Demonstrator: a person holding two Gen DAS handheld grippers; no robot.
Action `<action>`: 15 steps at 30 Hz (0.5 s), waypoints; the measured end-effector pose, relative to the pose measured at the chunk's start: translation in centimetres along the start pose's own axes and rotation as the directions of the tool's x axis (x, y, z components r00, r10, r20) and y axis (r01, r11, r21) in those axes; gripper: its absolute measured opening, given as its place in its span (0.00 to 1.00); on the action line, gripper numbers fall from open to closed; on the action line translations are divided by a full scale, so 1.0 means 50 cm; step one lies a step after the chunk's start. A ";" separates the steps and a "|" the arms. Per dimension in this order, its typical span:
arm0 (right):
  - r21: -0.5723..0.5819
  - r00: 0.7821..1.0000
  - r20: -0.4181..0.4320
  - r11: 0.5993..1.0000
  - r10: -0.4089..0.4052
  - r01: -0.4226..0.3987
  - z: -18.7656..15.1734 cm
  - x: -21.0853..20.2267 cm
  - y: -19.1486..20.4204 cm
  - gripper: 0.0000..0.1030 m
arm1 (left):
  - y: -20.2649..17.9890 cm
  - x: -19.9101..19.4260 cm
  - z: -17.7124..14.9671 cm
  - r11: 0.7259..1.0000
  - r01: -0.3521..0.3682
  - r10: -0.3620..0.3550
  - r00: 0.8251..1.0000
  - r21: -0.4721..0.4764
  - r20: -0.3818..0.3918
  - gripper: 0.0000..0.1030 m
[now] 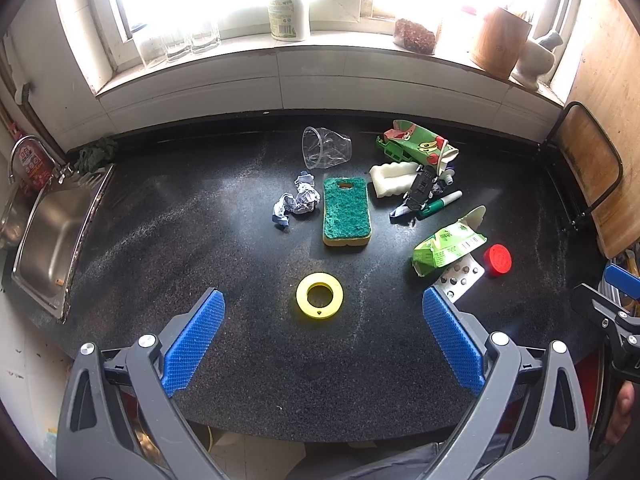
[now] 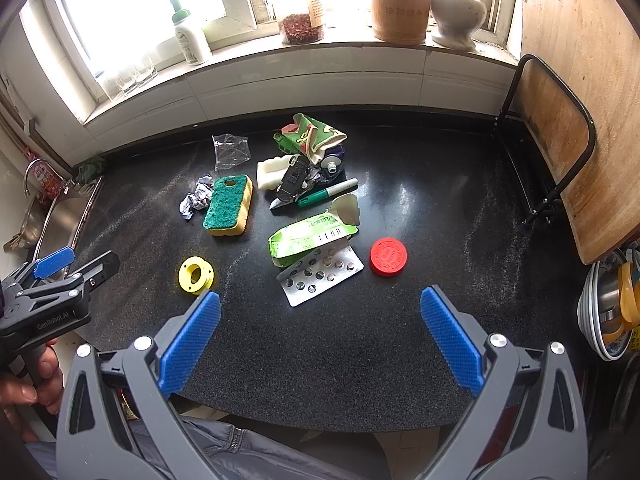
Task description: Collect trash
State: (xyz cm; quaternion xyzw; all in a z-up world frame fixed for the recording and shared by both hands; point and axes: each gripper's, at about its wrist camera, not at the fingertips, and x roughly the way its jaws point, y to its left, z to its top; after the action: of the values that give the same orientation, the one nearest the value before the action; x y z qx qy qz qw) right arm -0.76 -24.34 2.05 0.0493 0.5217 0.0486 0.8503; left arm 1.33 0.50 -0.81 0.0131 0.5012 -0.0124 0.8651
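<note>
Trash lies on the black counter (image 1: 200,248): a crushed clear plastic cup (image 1: 326,153), crumpled paper (image 1: 296,204), a torn green wrapper (image 1: 448,246), an empty pill blister (image 1: 460,278) and a crumpled colourful carton (image 1: 418,144). The right wrist view shows the same cup (image 2: 231,151), paper (image 2: 196,199), wrapper (image 2: 312,236), blister (image 2: 320,274) and carton (image 2: 316,136). My left gripper (image 1: 323,316) is open and empty, hovering just in front of a yellow ring (image 1: 319,294). My right gripper (image 2: 320,314) is open and empty, just in front of the blister.
A green-topped sponge (image 1: 346,212), white foam piece (image 1: 390,178), green marker (image 1: 438,204), black clip (image 1: 420,188) and red lid (image 1: 497,260) lie among the trash. A steel sink (image 1: 56,240) is at the left. A cutting board in a rack (image 1: 588,164) stands at the right.
</note>
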 end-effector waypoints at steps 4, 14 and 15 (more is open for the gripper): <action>0.000 1.000 -0.001 1.000 0.000 0.000 0.001 0.002 0.002 0.94 | 0.000 0.000 -0.001 1.000 0.000 0.000 1.000 0.000 0.000 0.94; 0.003 1.000 -0.008 1.000 0.004 -0.004 0.001 0.007 -0.002 0.94 | -0.002 0.012 0.001 1.000 0.000 0.000 1.000 0.005 -0.008 0.94; 0.006 1.000 -0.013 1.000 0.005 -0.005 0.002 0.013 -0.006 0.94 | -0.002 0.016 0.001 1.000 0.002 -0.002 1.000 0.004 -0.012 0.94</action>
State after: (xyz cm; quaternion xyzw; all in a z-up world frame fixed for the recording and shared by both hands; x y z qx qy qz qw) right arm -0.36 -24.54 1.50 0.0527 0.5271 0.0497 0.8467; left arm 1.75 0.41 -1.50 0.0144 0.5063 -0.0142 0.8621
